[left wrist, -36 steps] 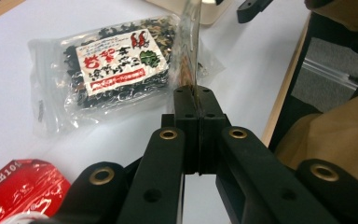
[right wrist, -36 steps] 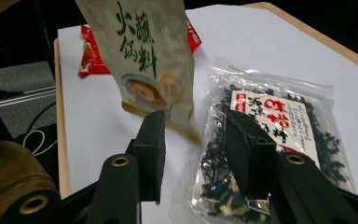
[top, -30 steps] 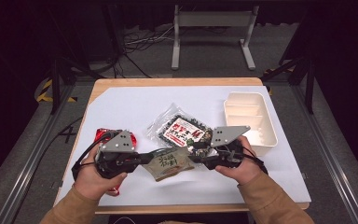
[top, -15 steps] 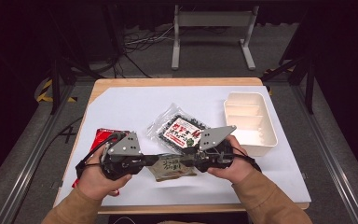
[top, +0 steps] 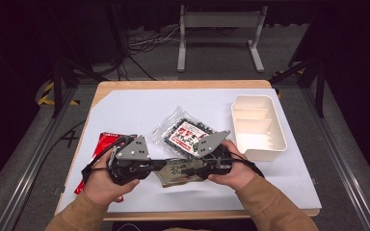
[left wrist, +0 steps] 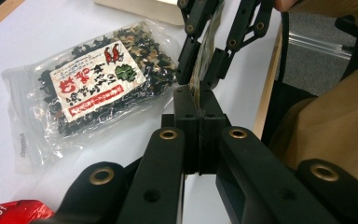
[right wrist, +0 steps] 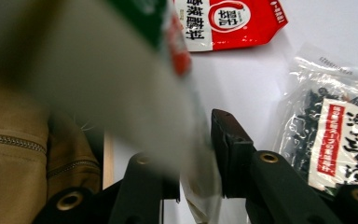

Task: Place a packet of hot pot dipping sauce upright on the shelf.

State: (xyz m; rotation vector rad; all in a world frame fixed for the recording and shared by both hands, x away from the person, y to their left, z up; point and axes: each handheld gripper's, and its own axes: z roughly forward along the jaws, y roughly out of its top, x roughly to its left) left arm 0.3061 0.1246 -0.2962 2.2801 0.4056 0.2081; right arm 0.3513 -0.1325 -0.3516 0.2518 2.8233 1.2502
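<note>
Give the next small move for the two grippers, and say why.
Probably carry the packet right toward the tray. Both the left gripper and right gripper are shut on it, holding it between them just above the table, and the tray's compartments look empty.

Olive-beige packet (top: 176, 172) edge-up, clamped at both ends

Both forearms, in tan sleeves, came in from the bottom of the high view and angled inward, so that the two tools pointed at each other near the person's edge of the counter. The left hand (top: 107, 180) gripped the left tool (top: 160, 164), whose jaws were pressed together. The right hand (top: 231, 169) gripped the right tool (top: 185, 171), its jaws likewise closed, tips just beside the left tool's.
</note>
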